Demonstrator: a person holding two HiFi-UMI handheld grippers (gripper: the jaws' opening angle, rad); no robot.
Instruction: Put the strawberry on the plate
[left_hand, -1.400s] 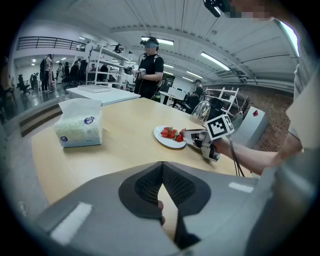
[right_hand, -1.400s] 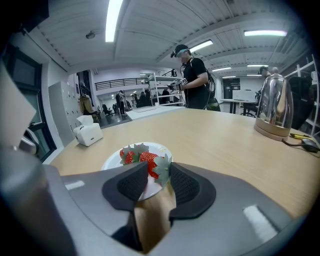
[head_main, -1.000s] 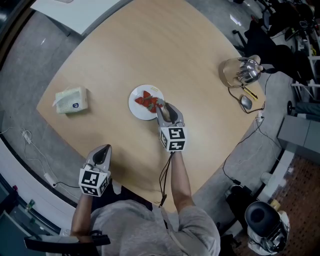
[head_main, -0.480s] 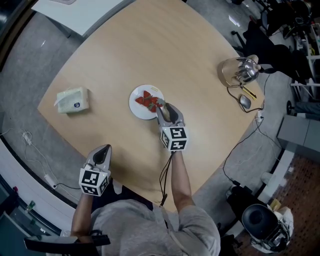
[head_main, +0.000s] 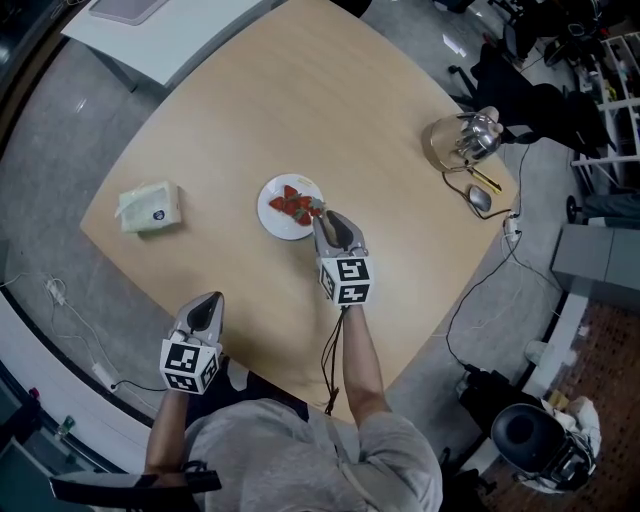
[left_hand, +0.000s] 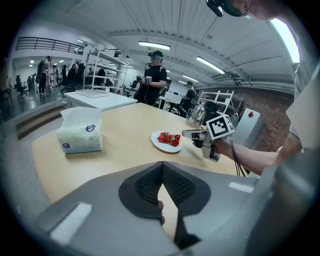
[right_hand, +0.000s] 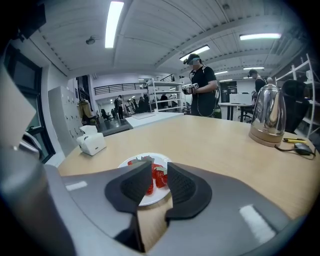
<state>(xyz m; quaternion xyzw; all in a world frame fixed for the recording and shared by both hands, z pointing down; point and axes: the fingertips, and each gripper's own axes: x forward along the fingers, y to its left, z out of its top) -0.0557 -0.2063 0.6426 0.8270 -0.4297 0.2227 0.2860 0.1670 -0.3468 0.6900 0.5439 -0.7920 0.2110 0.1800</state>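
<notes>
Here, tissue pack, label illegible, strawberries on plate

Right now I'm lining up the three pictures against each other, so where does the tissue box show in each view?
Head view: the tissue box sits at the left, near the table's left edge.
Left gripper view: left of middle, on the table.
Right gripper view: small, at the left, by the table's far edge.
Shared landmark: the white plate, to the right of the tissue box in all three.
</notes>
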